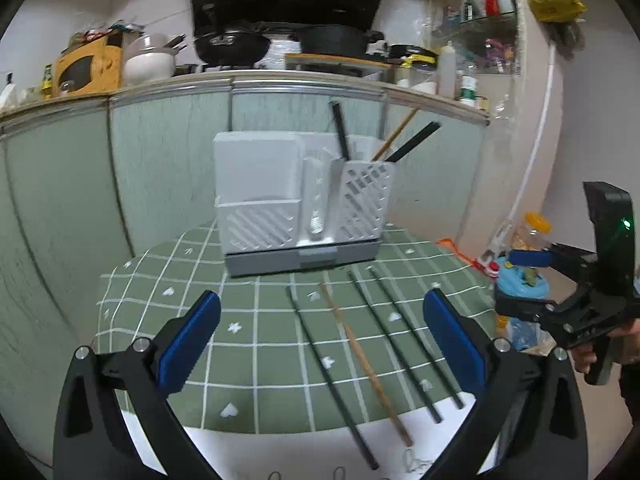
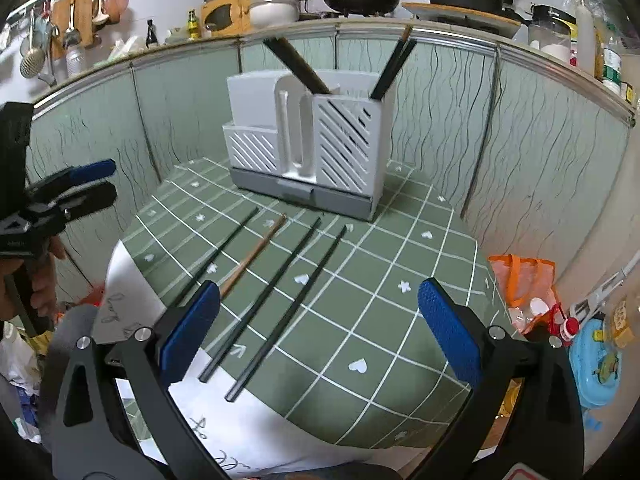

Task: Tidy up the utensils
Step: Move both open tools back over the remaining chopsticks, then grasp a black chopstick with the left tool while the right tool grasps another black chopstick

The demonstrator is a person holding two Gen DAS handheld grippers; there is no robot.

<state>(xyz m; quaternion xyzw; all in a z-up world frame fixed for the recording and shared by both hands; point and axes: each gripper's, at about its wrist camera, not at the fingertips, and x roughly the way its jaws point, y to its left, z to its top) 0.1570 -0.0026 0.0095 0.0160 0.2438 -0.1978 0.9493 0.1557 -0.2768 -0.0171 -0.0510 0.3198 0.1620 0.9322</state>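
A white utensil holder (image 1: 296,200) stands at the back of the green checked tablecloth (image 1: 248,344); it also shows in the right wrist view (image 2: 308,144). Black and wooden chopsticks stand in its right compartment (image 1: 372,200). Three black chopsticks (image 1: 332,376) and one wooden chopstick (image 1: 364,364) lie side by side on the cloth in front of it, also seen in the right wrist view (image 2: 280,280). My left gripper (image 1: 322,340) is open and empty above the near ends. My right gripper (image 2: 320,332) is open and empty, right of the chopsticks.
A kitchen counter with pans and jars (image 1: 240,48) runs behind green cabinet doors. An orange bag (image 2: 524,280) and a blue toy (image 2: 596,364) lie on the floor to the right. White paper (image 2: 240,432) covers the table's front edge.
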